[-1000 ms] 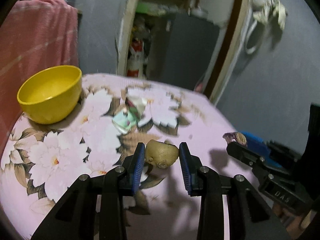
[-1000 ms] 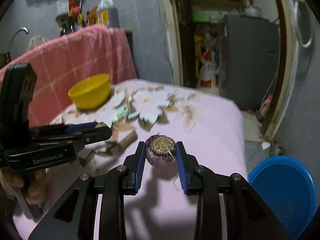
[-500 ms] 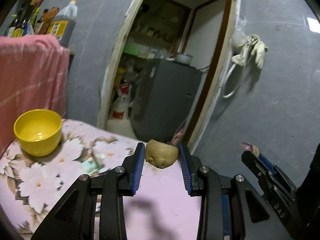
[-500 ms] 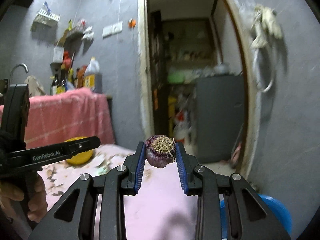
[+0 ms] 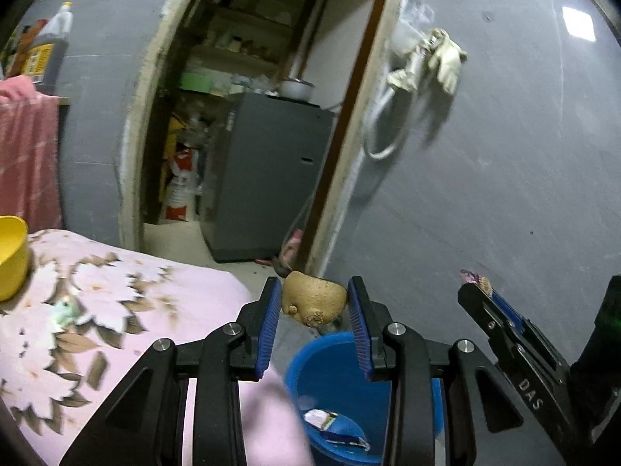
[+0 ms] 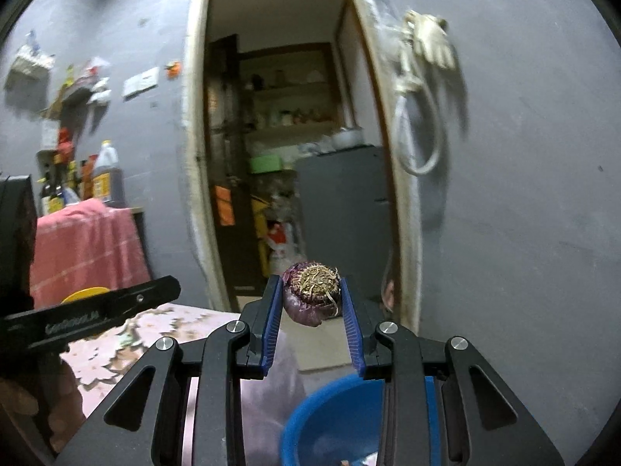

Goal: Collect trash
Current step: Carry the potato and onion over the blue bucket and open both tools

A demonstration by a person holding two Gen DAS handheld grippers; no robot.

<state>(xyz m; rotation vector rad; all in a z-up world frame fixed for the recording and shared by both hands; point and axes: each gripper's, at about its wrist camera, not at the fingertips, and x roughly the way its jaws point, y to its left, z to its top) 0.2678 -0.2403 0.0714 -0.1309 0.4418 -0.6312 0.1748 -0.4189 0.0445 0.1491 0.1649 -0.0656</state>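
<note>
Left wrist view: the left claw [image 5: 314, 303] is clamped on a potato piece [image 5: 313, 299], its blue pads [image 5: 268, 326] pressing both sides.
Potato axis: long axis runs side to side between the pads; the flat cut face tilts up and away, the knobbly end points down toward the camera.
Potato position: held in the air above the near rim of a blue bucket [image 5: 330, 384], which stands on the floor just beside the desk [image 5: 116, 310].
Bucket contents: a crumpled blue-and-white wrapper [image 5: 335, 427] lies inside.
Desk: covered in a pink floral cloth, a yellow bowl [image 5: 11, 256] at its left edge and a small greenish scrap [image 5: 64, 312] near it.
Right claw, seen from the side: [image 5: 475, 285] at the right, a purple scrap at its tip.

Right wrist view: the right claw [image 6: 311, 299] is clamped on a red onion piece [image 6: 310, 297].
Onion axis: root end with dry fibres faces up and toward the camera; the rounded purple body points down.
Onion position: in the air over the bucket's rim [image 6: 310, 400].
Room: grey walls, an open doorway [image 6: 287, 163] onto shelves and a grey cabinet [image 6: 341, 217], a glove and hose [image 6: 423, 77] hung on the wall, bottles [image 6: 104, 178] above a pink cloth [image 6: 85, 248].
</note>
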